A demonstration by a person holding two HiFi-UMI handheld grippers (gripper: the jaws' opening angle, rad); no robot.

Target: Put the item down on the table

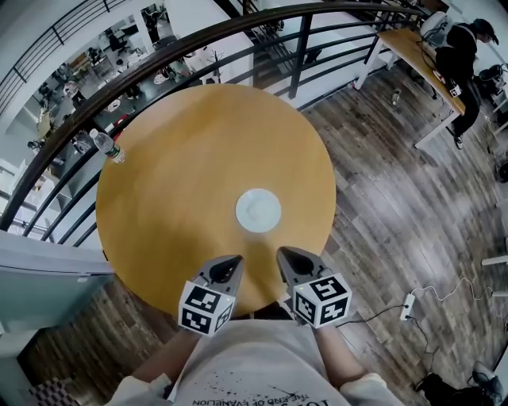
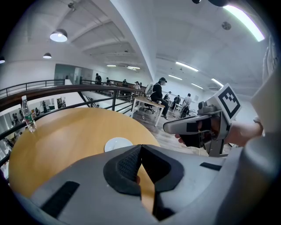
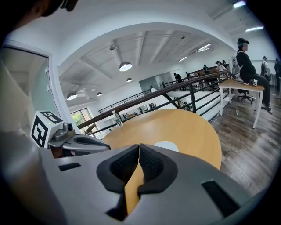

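A white round plate lies flat near the middle of the round wooden table. Nothing touches it. My left gripper and right gripper hover side by side over the table's near edge, just short of the plate. Both point toward it. In the left gripper view my left gripper has its jaws closed tip to tip with nothing between them, and the plate lies just beyond. In the right gripper view my right gripper is likewise shut and empty, the plate ahead of it.
A clear water bottle stands upright at the table's far left edge. A dark metal railing curves behind the table. Wooden floor lies to the right, with a power strip and cable. A person sits at a desk far right.
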